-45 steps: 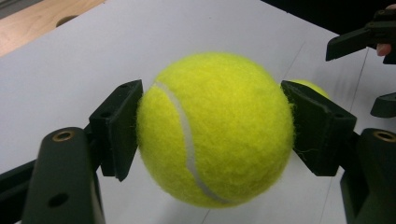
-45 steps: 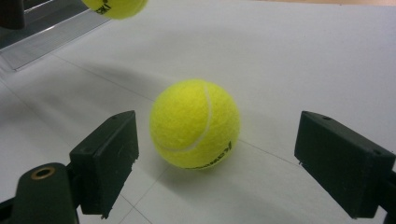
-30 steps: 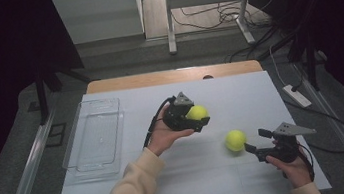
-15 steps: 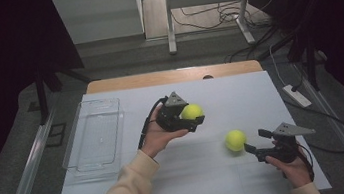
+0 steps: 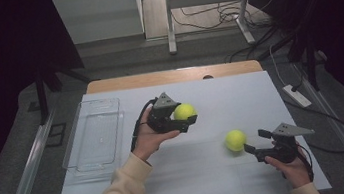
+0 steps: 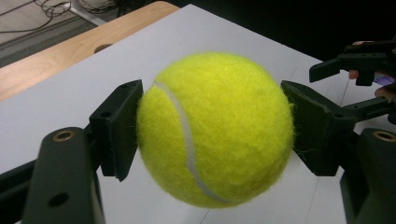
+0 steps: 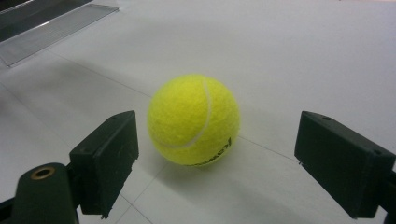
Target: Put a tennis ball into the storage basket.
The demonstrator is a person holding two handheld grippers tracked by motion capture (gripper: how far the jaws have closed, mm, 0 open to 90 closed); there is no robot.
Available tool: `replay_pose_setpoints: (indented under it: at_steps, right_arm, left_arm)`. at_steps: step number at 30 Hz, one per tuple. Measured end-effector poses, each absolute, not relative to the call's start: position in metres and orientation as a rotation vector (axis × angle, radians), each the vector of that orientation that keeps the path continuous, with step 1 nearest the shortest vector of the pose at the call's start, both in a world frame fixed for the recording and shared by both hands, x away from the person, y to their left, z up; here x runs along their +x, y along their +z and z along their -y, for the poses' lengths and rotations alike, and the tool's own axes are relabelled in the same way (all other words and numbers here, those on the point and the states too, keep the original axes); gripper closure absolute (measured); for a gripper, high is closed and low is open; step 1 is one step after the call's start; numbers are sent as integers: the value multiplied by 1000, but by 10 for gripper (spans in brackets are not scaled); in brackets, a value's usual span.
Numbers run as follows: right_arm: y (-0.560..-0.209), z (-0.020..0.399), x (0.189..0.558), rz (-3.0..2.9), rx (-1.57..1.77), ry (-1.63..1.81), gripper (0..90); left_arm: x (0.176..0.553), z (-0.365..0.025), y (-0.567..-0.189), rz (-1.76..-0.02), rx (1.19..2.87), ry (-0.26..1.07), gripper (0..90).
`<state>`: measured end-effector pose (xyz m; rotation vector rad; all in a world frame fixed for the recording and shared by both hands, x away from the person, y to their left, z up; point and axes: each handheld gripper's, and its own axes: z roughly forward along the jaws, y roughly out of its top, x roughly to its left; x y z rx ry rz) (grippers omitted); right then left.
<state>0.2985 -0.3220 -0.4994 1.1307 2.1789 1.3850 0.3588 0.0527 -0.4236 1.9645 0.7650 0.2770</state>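
One fuzzy yellow-green tennis ball (image 6: 215, 128) is clamped between the left gripper (image 5: 172, 118) jaws, lifted off the white table (image 5: 211, 182), presumably for the clear plastic tray (image 5: 95, 137). A second yellow-green ball (image 7: 194, 119) is straddled on the table by the right gripper (image 7: 229, 163), jaws apart, likely pre-grasp.

Soft overhead light falls on the pale surface (image 5: 190, 175) and the floor beyond it while both far sides sink into near black, the high view looks grainy and dim, and the close-ups are sharp, with faint diffuse shadows under the resting tennis ball (image 7: 194, 120).
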Motion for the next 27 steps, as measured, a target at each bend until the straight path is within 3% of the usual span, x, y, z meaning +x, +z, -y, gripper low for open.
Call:
replay_pose_setpoints:
  at_steps: [27]
  right_arm:
    - [-500, 321, 298, -2179, 1130, 1373, 132]
  left_arm:
    - [350, -82, -423, -772, 1924, 305, 266]
